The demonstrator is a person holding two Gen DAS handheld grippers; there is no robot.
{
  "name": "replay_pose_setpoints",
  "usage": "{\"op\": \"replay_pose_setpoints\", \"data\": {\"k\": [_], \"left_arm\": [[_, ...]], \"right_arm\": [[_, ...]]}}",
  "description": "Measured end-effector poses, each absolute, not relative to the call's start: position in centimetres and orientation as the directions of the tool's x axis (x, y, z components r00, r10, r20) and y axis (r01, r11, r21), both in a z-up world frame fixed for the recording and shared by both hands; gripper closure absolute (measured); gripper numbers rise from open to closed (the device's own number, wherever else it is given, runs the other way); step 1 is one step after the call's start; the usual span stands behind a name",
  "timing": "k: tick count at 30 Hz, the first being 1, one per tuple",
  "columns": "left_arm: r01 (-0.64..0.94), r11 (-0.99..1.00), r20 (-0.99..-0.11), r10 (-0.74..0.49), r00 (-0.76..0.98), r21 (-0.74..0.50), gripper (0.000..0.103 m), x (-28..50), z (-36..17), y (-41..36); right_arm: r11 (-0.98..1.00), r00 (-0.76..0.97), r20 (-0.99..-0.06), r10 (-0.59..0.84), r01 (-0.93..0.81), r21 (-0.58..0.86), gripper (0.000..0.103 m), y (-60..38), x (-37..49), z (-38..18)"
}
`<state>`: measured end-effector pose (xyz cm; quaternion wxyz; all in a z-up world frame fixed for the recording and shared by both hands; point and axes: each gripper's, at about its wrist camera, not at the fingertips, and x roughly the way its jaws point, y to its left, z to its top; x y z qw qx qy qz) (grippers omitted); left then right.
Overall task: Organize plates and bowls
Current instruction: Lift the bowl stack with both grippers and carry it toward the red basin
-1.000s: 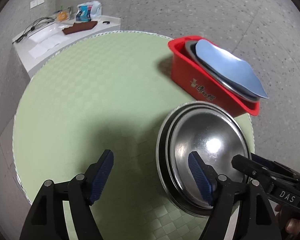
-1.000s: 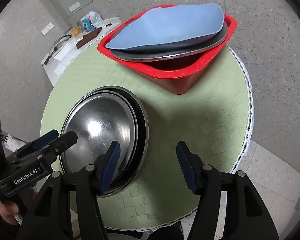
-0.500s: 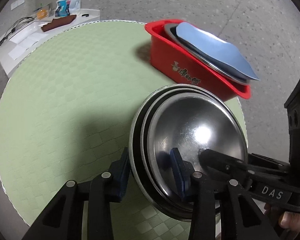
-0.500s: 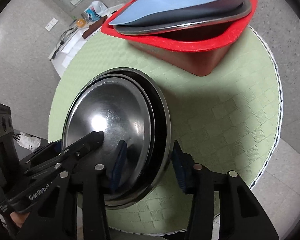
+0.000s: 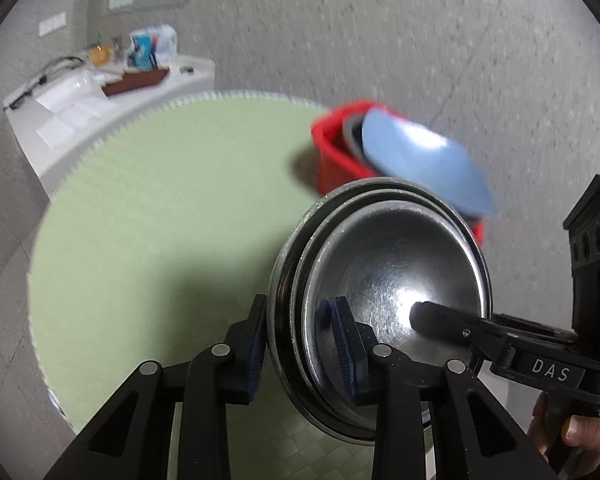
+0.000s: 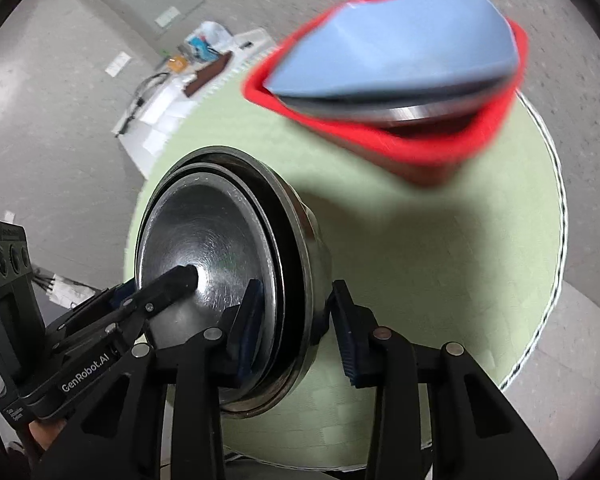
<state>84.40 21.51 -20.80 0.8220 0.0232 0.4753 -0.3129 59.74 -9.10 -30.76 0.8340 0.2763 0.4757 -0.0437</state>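
Clamping opposite rims, the left hand-held gripper (image 5: 300, 344) and right hand-held gripper (image 6: 296, 328) had raised the nested steel bowls (image 5: 384, 280) off the green counter (image 5: 160, 200), tilted, near the red basin (image 6: 412, 148).

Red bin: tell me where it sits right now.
The red bin sits at the far right of the green round table, beyond the stack of steel bowls, with a blue plate tilted on top of it.
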Motion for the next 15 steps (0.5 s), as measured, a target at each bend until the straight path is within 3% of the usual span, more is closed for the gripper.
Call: {"op": "replay_pose_setpoints", "data": {"k": [8, 15], "left_arm": [[0.470, 0.838, -0.701, -0.510, 0.498, -0.277, 0.074, 84.0, -15.6, 18.8], [0.396, 0.869, -0.686, -0.483, 0.544, -0.298, 0.074, 83.6, -15.9, 11.6]], "right_arm": [[0.888, 0.607, -0.759, 0.235, 0.183, 0.422, 0.071, -12.6, 62.3, -25.3], [0.933, 0.607, -0.762, 0.225, 0.092, 0.349, 0.070, -19.3, 66.0, -22.6]]}}
